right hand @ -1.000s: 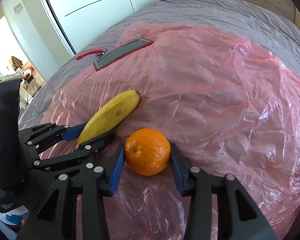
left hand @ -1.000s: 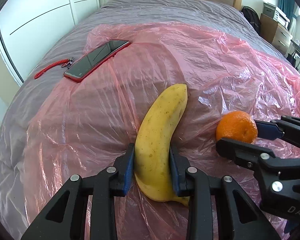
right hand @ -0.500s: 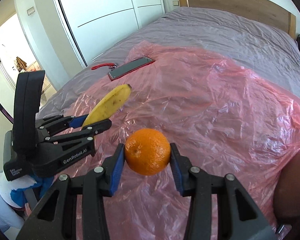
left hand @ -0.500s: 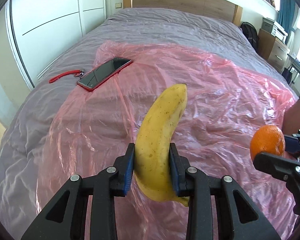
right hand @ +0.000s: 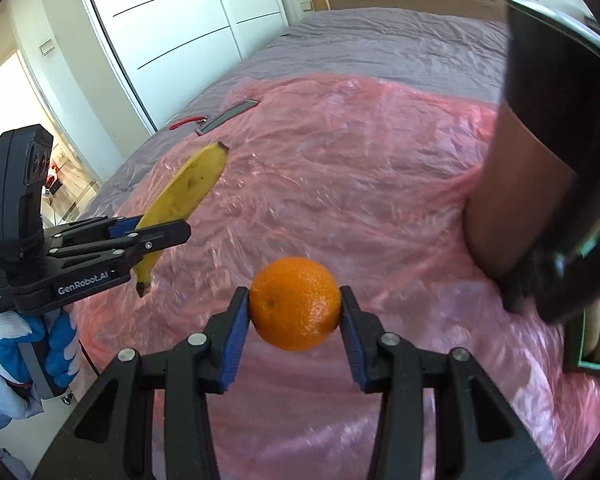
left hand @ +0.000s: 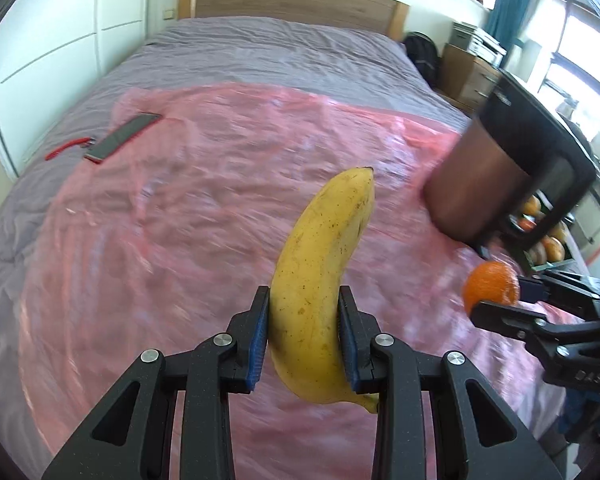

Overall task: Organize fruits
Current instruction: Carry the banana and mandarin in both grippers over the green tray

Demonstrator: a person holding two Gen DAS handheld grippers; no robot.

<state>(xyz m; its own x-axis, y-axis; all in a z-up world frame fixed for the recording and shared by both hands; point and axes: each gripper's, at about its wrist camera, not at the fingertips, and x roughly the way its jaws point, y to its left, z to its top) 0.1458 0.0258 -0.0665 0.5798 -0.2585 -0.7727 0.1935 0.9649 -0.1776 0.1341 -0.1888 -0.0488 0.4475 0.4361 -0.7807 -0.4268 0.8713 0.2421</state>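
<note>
Left gripper (left hand: 303,340) clamps banana (left hand: 320,280), right gripper (right hand: 294,332) clamps orange (right hand: 295,303), both above pink plastic sheet (right hand: 360,168).

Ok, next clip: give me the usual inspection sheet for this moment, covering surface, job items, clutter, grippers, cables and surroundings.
Surface: grey bed cover with a crinkled pink plastic sheet spread over it.
Job's things: banana and orange, both held clear above the sheet; more fruit in a container at the right edge, partly hidden.
Clutter: phone on the sheet's far left edge, red cord beside it.
Grippers: left gripper shut on the banana's lower half; right gripper shut on the orange.
Cables: nothing seen.
Surroundings: wooden headboard, white wardrobe doors, a blurred brown and black object close at the right.
</note>
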